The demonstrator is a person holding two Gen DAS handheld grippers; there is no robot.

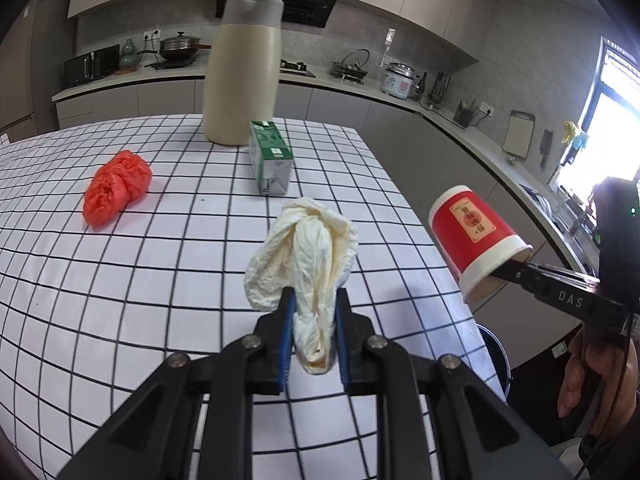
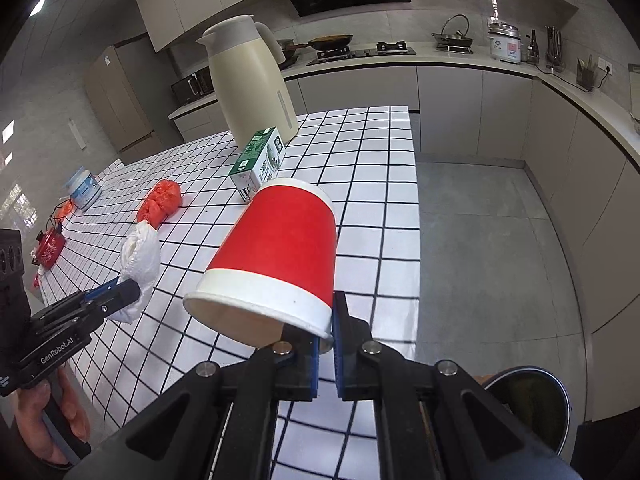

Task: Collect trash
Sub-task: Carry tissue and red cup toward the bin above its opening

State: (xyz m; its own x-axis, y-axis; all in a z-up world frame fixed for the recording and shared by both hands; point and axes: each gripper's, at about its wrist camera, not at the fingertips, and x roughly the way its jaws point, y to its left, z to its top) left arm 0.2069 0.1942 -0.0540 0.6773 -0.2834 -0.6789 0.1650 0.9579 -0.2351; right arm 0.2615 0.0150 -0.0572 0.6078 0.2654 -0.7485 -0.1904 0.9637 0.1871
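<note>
Two items up: left claw (image 1: pixel 312 312) clamps crumpled tissue (image 1: pixel 304 256), right claw (image 2: pixel 326 344) pinches red cup (image 2: pixel 276 256) rim. Next: carry both over bin (image 2: pixel 532 404) w/ care, then release.

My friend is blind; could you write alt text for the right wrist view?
The right gripper pinches a red paper cup by its rim above a checked table. At left, the left gripper holds crumpled white paper.

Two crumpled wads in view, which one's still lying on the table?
The orange-red crumpled plastic wad lies on the checked tablecloth; the white crumpled wad is clamped in the left gripper.
</note>
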